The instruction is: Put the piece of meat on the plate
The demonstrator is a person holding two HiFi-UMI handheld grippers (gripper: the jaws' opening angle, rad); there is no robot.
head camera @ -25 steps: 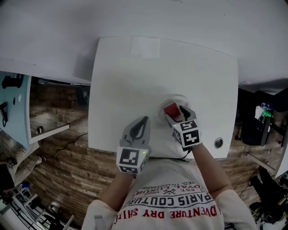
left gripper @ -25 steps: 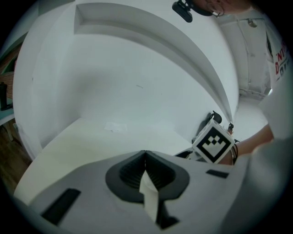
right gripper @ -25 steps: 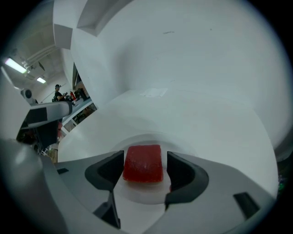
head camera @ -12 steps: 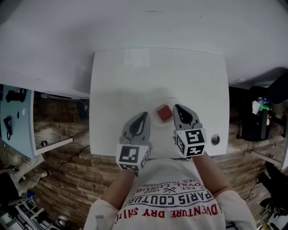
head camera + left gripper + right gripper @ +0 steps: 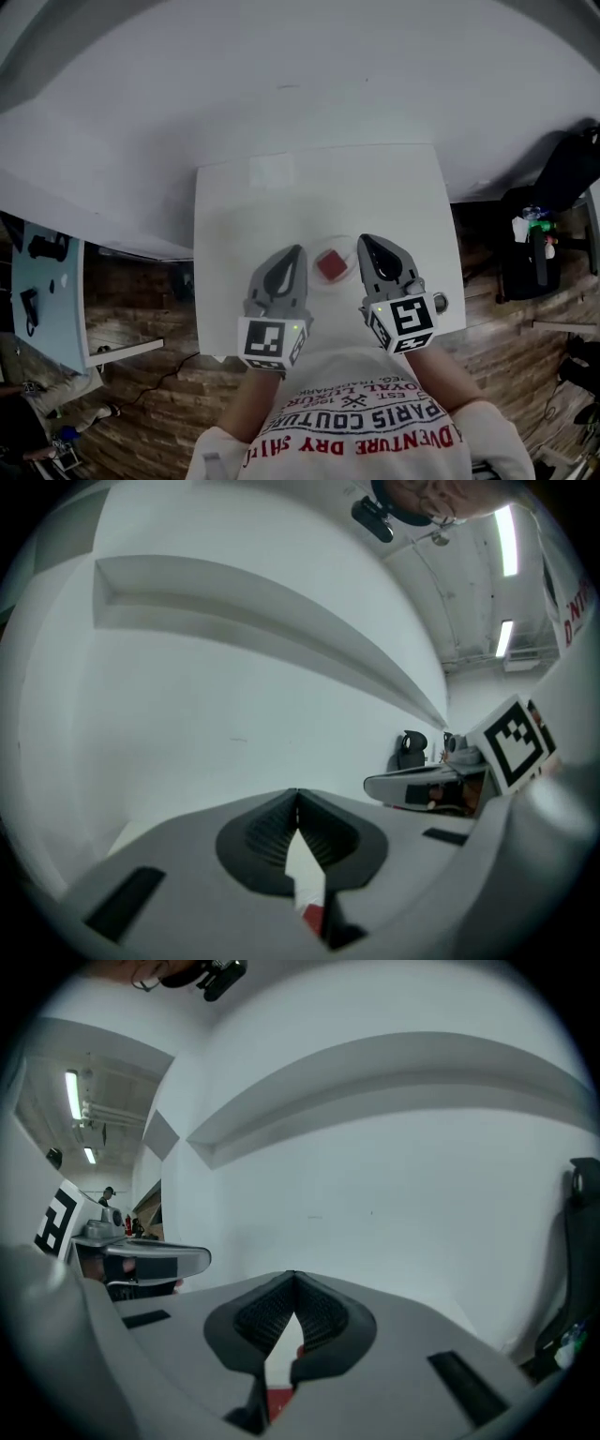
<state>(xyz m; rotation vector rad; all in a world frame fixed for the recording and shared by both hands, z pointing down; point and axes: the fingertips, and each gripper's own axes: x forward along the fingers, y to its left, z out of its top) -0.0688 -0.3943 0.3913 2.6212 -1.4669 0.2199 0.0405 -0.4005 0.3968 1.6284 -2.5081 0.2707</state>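
Observation:
The red piece of meat (image 5: 331,265) lies on the white plate (image 5: 339,243), which stands near the front of the white table (image 5: 244,206). My left gripper (image 5: 300,249) hangs just left of the plate and my right gripper (image 5: 363,240) just right of it. Both are raised off the table, shut and empty. In the left gripper view the jaws (image 5: 297,794) meet at their tips, and a sliver of the meat (image 5: 312,917) shows below them. The right gripper view shows the same: tips (image 5: 293,1277) together, with a bit of the meat (image 5: 278,1401) beneath.
A plain white wall (image 5: 281,75) rises behind the table. A round metal fitting (image 5: 439,302) sits at the table's front right corner. A black chair and clutter (image 5: 544,234) stand to the right, a blue cabinet (image 5: 37,291) to the left, over a wooden floor.
The right gripper, open around the meat on the plate a second ago, has shut empty and drawn back. Both grippers have risen; the meat stays on the plate.

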